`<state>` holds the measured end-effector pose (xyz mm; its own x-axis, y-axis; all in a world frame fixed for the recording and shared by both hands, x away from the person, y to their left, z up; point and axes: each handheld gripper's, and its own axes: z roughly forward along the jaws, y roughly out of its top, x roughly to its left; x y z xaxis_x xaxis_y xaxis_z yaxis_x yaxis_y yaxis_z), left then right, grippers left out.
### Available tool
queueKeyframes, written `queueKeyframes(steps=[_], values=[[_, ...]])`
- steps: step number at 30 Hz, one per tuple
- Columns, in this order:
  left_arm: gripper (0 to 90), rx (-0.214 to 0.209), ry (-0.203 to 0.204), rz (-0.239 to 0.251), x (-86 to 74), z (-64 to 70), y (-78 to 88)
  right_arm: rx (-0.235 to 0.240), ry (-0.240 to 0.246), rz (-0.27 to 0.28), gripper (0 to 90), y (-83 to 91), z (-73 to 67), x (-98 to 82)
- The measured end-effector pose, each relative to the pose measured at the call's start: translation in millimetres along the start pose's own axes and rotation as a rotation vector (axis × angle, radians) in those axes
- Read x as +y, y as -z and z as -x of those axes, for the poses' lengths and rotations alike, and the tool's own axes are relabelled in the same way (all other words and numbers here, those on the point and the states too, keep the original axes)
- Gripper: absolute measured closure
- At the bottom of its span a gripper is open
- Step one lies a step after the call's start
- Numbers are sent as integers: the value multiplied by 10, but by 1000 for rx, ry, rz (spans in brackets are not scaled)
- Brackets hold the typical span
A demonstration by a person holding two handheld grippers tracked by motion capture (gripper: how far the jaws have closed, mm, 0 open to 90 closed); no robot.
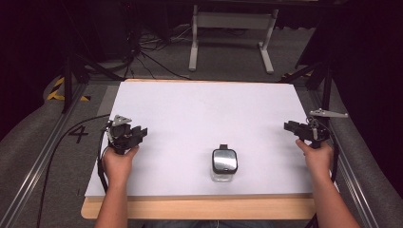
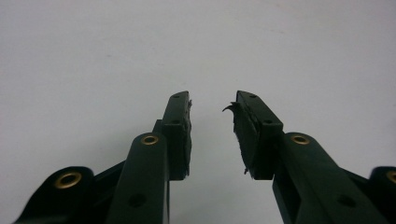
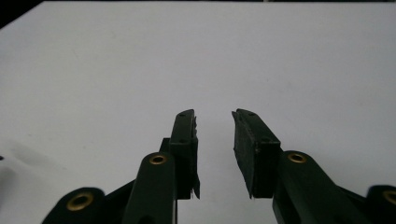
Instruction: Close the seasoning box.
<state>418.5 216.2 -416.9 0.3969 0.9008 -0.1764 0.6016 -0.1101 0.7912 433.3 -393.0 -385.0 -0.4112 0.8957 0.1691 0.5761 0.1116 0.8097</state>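
the small clear jar (image 1: 224, 166) with the dark square lid stands upright on the white table (image 1: 204, 109), near the front edge and a little right of the middle. it sits between the two hands, nearer the person than either tool. the left tool (image 1: 139, 133) is held at the table's left side, its jaws pointing right and a bit away from the person, so the jar lies ahead of it to the right and closer to the front edge. the right tool (image 1: 291, 126) is at the far right side, jaws pointing left, and the jar is to its left and also nearer the front. neither tool touches the jar; both are well apart from it, the right one perhaps slightly closer. in the left gripper view the left tool (image 2: 212, 109) has its jaws spread with nothing between them, only bare table beyond. in the right gripper view the right tool (image 3: 214, 121) is likewise spread and holding nothing. either hand would have to swing inward and pull back toward the person to reach the jar.
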Motion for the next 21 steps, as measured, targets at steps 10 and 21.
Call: queueKeyframes(steps=[10, 21], values=[[635, -2, -1, -41, -152, -50, -218, -7, 37, -82, 646, -391, 84, -247], [635, -20, -89, -57, -167, 121, -338, -14, 33, -86, 619, -410, 79, -262]])
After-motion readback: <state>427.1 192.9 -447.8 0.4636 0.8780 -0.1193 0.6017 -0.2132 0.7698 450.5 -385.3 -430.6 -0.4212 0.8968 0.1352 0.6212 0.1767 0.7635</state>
